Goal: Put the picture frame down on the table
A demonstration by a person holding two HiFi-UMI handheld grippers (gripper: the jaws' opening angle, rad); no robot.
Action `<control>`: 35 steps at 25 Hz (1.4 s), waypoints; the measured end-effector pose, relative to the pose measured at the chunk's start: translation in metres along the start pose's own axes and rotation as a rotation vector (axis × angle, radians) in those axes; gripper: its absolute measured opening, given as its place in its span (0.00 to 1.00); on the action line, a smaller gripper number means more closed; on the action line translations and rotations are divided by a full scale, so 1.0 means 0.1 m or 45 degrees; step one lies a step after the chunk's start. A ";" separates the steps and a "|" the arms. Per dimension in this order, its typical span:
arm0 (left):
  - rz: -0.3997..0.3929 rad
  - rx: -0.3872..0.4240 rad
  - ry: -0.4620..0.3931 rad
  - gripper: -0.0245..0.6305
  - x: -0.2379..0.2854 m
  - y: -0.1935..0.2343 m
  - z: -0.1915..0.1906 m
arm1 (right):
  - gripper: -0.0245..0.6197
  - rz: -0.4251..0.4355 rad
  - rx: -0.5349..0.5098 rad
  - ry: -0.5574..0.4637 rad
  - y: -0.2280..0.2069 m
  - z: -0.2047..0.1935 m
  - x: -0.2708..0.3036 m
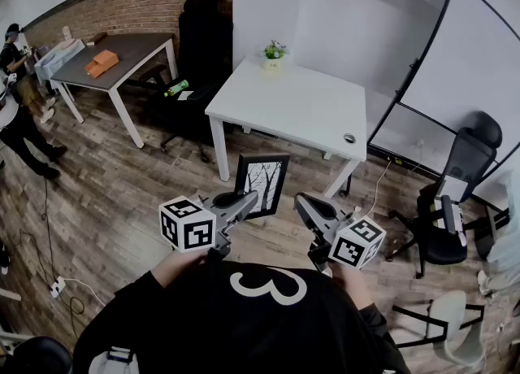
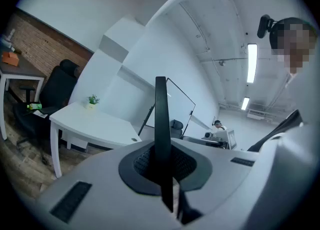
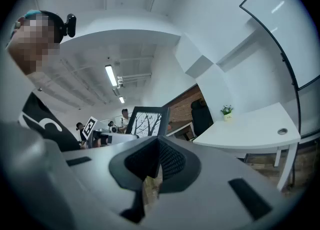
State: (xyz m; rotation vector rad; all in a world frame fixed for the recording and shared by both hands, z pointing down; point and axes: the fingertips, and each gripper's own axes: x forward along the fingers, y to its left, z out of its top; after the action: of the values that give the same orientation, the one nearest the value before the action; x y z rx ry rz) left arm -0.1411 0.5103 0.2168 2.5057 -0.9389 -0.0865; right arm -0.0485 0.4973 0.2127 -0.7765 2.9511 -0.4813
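picture frame (image 1: 264, 181) upright, clamped in left gripper (image 1: 248, 199) | table (image 1: 301, 104) straight ahead, beyond frame | right gripper (image 1: 303, 202) closed, empty

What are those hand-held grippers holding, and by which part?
The left hand-held gripper clamps the picture frame by one side edge; the right hand-held gripper holds nothing.

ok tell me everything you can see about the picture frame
The picture frame is a black rectangular frame around a black-and-white picture of bare tree branches. It is held upright in the air, above the wood floor and short of the white table. The left tool is shut on one side edge; nothing else touches it.
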 end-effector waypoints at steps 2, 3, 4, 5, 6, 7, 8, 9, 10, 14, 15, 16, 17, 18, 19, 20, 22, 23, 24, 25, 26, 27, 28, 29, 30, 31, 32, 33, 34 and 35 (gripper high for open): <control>0.001 0.013 0.003 0.08 0.01 0.04 0.01 | 0.07 -0.009 0.008 0.000 -0.01 -0.03 0.01; 0.002 0.016 0.005 0.08 0.02 0.06 0.01 | 0.07 -0.014 0.013 0.001 -0.02 -0.05 0.02; 0.004 0.016 0.007 0.08 0.03 0.07 0.00 | 0.07 -0.016 0.017 0.001 -0.03 -0.07 0.01; 0.008 0.016 0.010 0.08 0.03 0.09 -0.01 | 0.07 -0.015 0.024 -0.002 -0.05 -0.09 0.01; 0.012 0.016 0.013 0.08 0.04 0.10 -0.02 | 0.07 -0.014 0.036 -0.005 -0.06 -0.10 0.00; 0.016 0.017 0.014 0.07 0.04 0.10 -0.02 | 0.07 -0.014 0.049 -0.008 -0.07 -0.10 -0.01; 0.021 0.020 0.014 0.08 0.05 0.11 -0.03 | 0.07 -0.015 0.056 -0.011 -0.08 -0.10 -0.01; 0.026 0.023 0.013 0.08 0.05 0.12 -0.02 | 0.07 -0.016 0.055 -0.011 -0.10 -0.10 0.00; 0.031 0.026 0.012 0.08 0.06 0.13 -0.02 | 0.07 -0.016 0.047 -0.008 -0.11 -0.11 0.01; 0.054 0.017 0.020 0.08 0.05 0.17 -0.04 | 0.07 0.011 0.057 0.009 -0.16 -0.16 0.10; 0.062 0.010 0.024 0.08 0.04 0.20 -0.04 | 0.07 0.017 0.066 0.013 -0.16 -0.17 0.13; 0.070 0.002 0.026 0.08 0.03 0.22 -0.05 | 0.07 0.021 0.076 0.016 -0.17 -0.18 0.16; 0.075 -0.005 0.028 0.08 0.02 0.25 -0.05 | 0.07 0.023 0.085 0.017 -0.17 -0.18 0.19; 0.077 -0.011 0.029 0.07 0.01 0.27 -0.05 | 0.07 0.024 0.095 0.015 -0.17 -0.19 0.22; 0.077 -0.014 0.030 0.08 0.00 0.28 -0.05 | 0.07 0.026 0.105 0.011 -0.16 -0.19 0.23; 0.076 -0.016 0.033 0.08 0.00 0.30 -0.05 | 0.07 0.030 0.117 0.004 -0.16 -0.20 0.24; 0.070 -0.023 0.041 0.08 0.00 0.33 -0.06 | 0.07 0.031 0.139 -0.005 -0.17 -0.21 0.26; 0.066 -0.029 0.045 0.07 0.00 0.35 -0.07 | 0.08 0.025 0.148 -0.002 -0.18 -0.22 0.27; 0.060 -0.034 0.049 0.08 0.01 0.36 -0.06 | 0.08 0.017 0.155 0.003 -0.19 -0.23 0.29; 0.053 -0.037 0.051 0.08 0.03 0.37 -0.06 | 0.08 0.011 0.161 0.008 -0.21 -0.24 0.30; 0.046 -0.037 0.052 0.08 0.05 0.38 -0.06 | 0.08 0.005 0.167 0.009 -0.23 -0.25 0.31; 0.037 -0.037 0.054 0.08 0.08 0.39 -0.05 | 0.08 0.000 0.172 0.007 -0.25 -0.25 0.30; 0.028 -0.037 0.057 0.08 0.11 0.39 -0.05 | 0.07 -0.007 0.175 0.003 -0.27 -0.25 0.30; 0.019 -0.037 0.061 0.08 0.13 0.40 -0.06 | 0.07 -0.015 0.176 0.000 -0.29 -0.24 0.29; 0.011 -0.038 0.065 0.08 0.16 0.42 -0.06 | 0.08 -0.023 0.176 -0.003 -0.32 -0.24 0.29; 0.005 -0.040 0.070 0.08 0.18 0.44 -0.06 | 0.08 -0.030 0.178 -0.005 -0.35 -0.24 0.30; -0.001 -0.042 0.073 0.08 0.21 0.46 -0.06 | 0.08 -0.037 0.181 -0.007 -0.38 -0.23 0.30; -0.007 -0.044 0.076 0.08 0.24 0.49 -0.04 | 0.07 -0.044 0.185 -0.010 -0.43 -0.22 0.31; -0.012 -0.044 0.078 0.08 0.27 0.52 -0.02 | 0.08 -0.050 0.190 -0.012 -0.47 -0.21 0.32; -0.016 -0.045 0.080 0.08 0.31 0.55 0.00 | 0.07 -0.054 0.193 -0.013 -0.52 -0.20 0.34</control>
State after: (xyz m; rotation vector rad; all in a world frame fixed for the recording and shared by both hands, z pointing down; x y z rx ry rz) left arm -0.1510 0.4544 0.2440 2.4675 -0.8889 -0.0279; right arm -0.0565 0.4437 0.2484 -0.8231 2.8522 -0.6920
